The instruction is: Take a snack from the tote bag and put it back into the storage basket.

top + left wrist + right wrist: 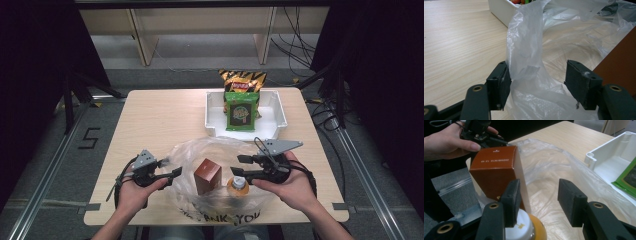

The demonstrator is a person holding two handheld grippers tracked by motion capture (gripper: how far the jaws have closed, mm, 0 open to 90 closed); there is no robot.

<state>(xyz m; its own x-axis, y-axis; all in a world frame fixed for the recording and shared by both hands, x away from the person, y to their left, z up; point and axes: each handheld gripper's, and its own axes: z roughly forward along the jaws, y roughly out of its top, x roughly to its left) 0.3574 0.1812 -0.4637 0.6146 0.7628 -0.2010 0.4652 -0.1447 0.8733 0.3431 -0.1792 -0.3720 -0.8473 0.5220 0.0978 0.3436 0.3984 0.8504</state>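
Bag: clear plastic bag (220,165) is lying on the table (150,120) between the two grippers, its mouth standing open toward the tray; printed letters are showing on its near edge.
Left gripper: left gripper (167,167) is sitting in the person's left hand (132,192) at the bag's left rim, pointing toward the box.
Left jaws: they are standing spread; in the left gripper view a strip of the bag (526,50) is rising between them and touching the inner face of the left pad, while the right pad is standing apart from it, so nothing is being pinched.
Right gripper: right gripper (240,165) is resting in the right hand (292,187), pointing left over the bag's right side.
Right jaws: they are gaping about halfway with only bag film beyond the gap, gripping nothing.
Box: brown box (207,176) is standing upright inside the bag, between the grippers, just ahead of the right gripper's left jaw (496,172).
Bottle: orange bottle (238,186) with a white cap (520,228) is standing directly under the right gripper's left jaw, beside the box.
Tray: white tray (215,107) is lying beyond the right gripper, holding a green packet (241,111) and an orange striped packet (243,80) leaning over its far wall.
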